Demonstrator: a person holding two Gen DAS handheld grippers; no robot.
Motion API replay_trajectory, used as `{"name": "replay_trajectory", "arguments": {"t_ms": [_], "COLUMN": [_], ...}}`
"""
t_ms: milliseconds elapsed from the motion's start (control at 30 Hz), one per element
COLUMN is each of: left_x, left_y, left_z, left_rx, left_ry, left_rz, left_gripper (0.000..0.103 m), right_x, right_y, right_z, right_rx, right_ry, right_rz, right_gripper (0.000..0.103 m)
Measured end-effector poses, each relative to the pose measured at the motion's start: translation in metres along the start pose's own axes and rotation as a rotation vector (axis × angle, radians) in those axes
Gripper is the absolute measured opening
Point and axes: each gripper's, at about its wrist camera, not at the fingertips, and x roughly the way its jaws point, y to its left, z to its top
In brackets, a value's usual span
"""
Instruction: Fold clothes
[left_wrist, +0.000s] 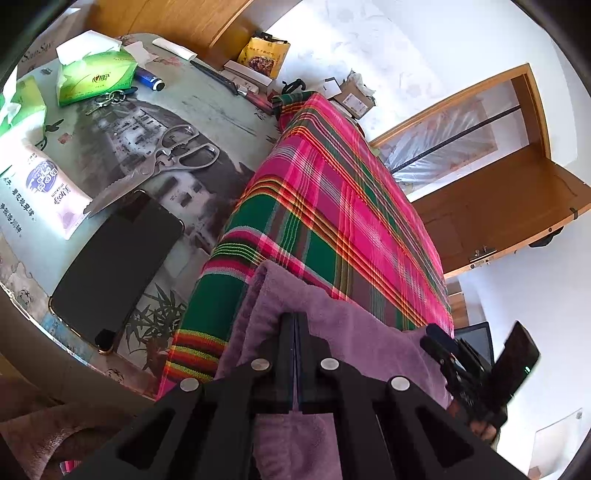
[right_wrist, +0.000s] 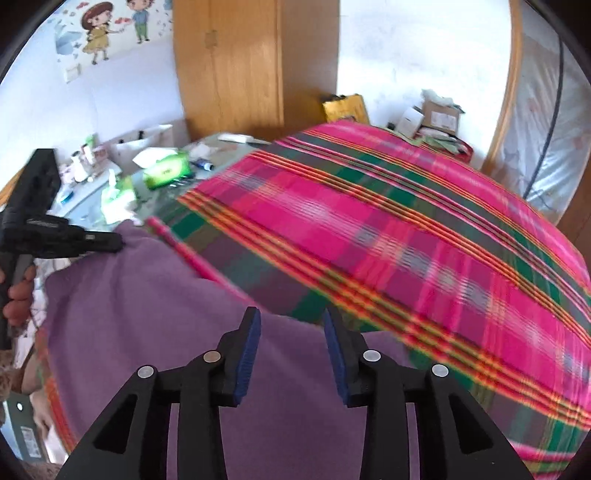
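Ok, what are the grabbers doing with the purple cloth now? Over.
Left gripper shut on purple cloth. Right gripper open above it, fingers empty. Cloth lies on plaid blanket. Nothing in the way.

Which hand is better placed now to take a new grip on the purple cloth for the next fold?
Probably the right. Its tool is open and empty above the purple cloth, while the left tool is shut on the cloth's edge.

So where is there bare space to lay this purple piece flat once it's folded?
The plaid cloth beyond the purple garment lies bare across its whole width, up to the boxes at its far end. The side table is crowded: phone, scissors, tissue box, keys. Only a narrow strip beside the scissors is free.
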Motion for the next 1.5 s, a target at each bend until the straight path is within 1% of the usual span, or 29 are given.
{"name": "replay_trajectory", "arguments": {"t_ms": [100, 200, 333, 400, 467, 533, 567, 600, 633, 667, 733, 800, 867, 933, 1000, 1067, 1133, 1200, 1233, 1267, 1300, 1367, 1433, 1500], "left_x": [0.001, 0.000, -0.002, -0.002, -0.002, -0.002, -0.002, -0.002, -0.002, -0.003, -0.003, -0.003, -0.003, -0.003, -0.003, -0.002, -0.002, -0.002, -0.002, -0.002, -0.002, -0.002, -0.002, -0.002], "left_y": [0.000, 0.001, 0.011, 0.011, 0.009, 0.006, 0.005, 0.004, 0.004, 0.004, 0.004, 0.003, 0.003, 0.003, 0.003, 0.004, 0.004, 0.003, 0.003, 0.002, 0.002, 0.003, 0.003, 0.004], "left_z": [0.000, 0.000, -0.002, -0.003, -0.004, -0.004, -0.004, -0.004, -0.005, -0.005, -0.005, -0.005, -0.006, -0.006, -0.006, -0.006, -0.006, -0.006, -0.006, -0.006, -0.006, -0.006, -0.006, -0.006], "left_rx": [-0.005, -0.006, -0.054, -0.054, -0.042, -0.034, -0.033, -0.027, -0.028, -0.029, -0.016, -0.014, -0.017, -0.015, -0.016, -0.022, -0.023, -0.019, -0.019, -0.019, -0.020, -0.021, -0.023, -0.024], "left_ry": [0.000, -0.001, 0.000, -0.002, -0.006, -0.007, -0.008, -0.008, -0.010, -0.013, -0.016, -0.017, -0.018, -0.018, -0.019, -0.021, -0.023, -0.023, -0.023, -0.023, -0.023, -0.023, -0.023, -0.023], "left_rz": [-0.003, -0.013, -0.063, -0.066, -0.054, -0.038, -0.030, -0.025, -0.024, -0.023, -0.019, -0.015, -0.016, -0.013, -0.012, -0.018, -0.017, -0.011, -0.009, -0.006, -0.007, -0.008, -0.009, -0.010], "left_gripper": [0.002, 0.002, 0.002, 0.002, 0.002, 0.002, 0.002, 0.002, 0.002, 0.002, 0.002, 0.002, 0.002, 0.002, 0.002, 0.002, 0.002, 0.002, 0.002, 0.002, 0.002, 0.002, 0.002, 0.002], "right_x": [0.006, 0.012, 0.011, 0.011, 0.011, 0.011, 0.010, 0.010, 0.009, 0.007, 0.004, 0.001, -0.003, -0.005, -0.002, -0.003, -0.002, -0.001, -0.002, -0.004, -0.006, -0.006, -0.003, 0.004], "right_y": [-0.028, -0.046, -0.048, -0.049, -0.050, -0.046, -0.045, -0.045, -0.046, -0.048, -0.047, -0.045, -0.049, -0.061, -0.066, -0.063, -0.065, -0.066, -0.065, -0.062, -0.059, -0.054, -0.052, -0.058], "right_z": [-0.001, -0.003, -0.006, -0.007, -0.008, -0.008, -0.008, -0.008, -0.008, -0.008, -0.009, -0.010, -0.008, -0.006, -0.006, -0.007, -0.008, -0.007, -0.007, -0.007, -0.007, -0.008, -0.010, -0.012], "right_rx": [0.035, 0.055, 0.028, 0.026, 0.019, -0.016, -0.031, -0.039, -0.039, -0.041, -0.063, -0.089, -0.080, -0.032, -0.014, -0.038, -0.034, -0.037, -0.042, -0.059, -0.077, -0.117, -0.143, -0.130], "right_ry": [0.029, 0.072, 0.072, 0.073, 0.077, 0.076, 0.072, 0.067, 0.062, 0.054, 0.046, 0.032, 0.006, -0.014, -0.005, -0.005, -0.001, 0.005, 0.001, -0.003, -0.008, 0.003, 0.020, 0.050], "right_rz": [0.002, 0.069, 0.153, 0.191, 0.207, 0.203, 0.199, 0.192, 0.190, 0.191, 0.179, 0.119, 0.065, 0.076, 0.096, 0.088, 0.103, 0.117, 0.123, 0.146, 0.170, 0.183, 0.185, 0.173], "right_gripper": [0.041, 0.041, 0.043, 0.043, 0.042, 0.038, 0.029, 0.017, 0.012, 0.003, 0.002, 0.001, 0.001, 0.001, 0.001, 0.001, 0.002, 0.004, 0.006, 0.014, 0.025, 0.034, 0.034, 0.035]}}
